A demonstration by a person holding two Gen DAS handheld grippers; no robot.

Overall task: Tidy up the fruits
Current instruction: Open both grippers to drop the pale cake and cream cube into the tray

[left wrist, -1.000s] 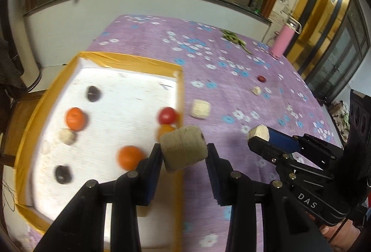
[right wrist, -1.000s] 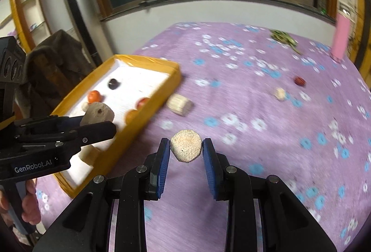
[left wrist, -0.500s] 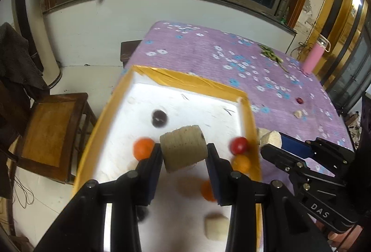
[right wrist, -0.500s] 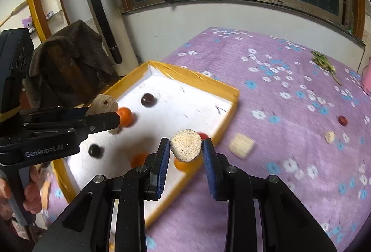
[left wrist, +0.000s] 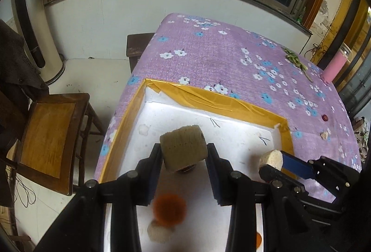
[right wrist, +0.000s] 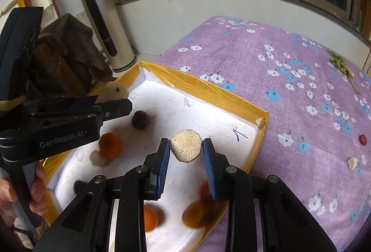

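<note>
So at left of the right wrist frame, the left gripper (right wrist: 117,99) pinches a tan chunk (right wrist: 115,90) over the yellow-rimmed tray (right wrist: 204,87); at center, the right gripper (right wrist: 186,150) clamps a beige slice (right wrist: 185,145); a red fruit (right wrist: 363,139) sits far right on the purple surface (right wrist: 289,113).

The worktop (right wrist: 289,62) wears a purple cloth dotted with white and blue flowers. The tray (right wrist: 208,89) is white inside with a yellow taped rim. Each black claw has blue pads; the left claw (left wrist: 184,157) holds a tan chunk (left wrist: 183,147), the right claw (right wrist: 185,150) a pale beige piece (right wrist: 185,145). Beside them lie orange fruits (right wrist: 110,144) and a dark purple one (right wrist: 140,119).
</note>
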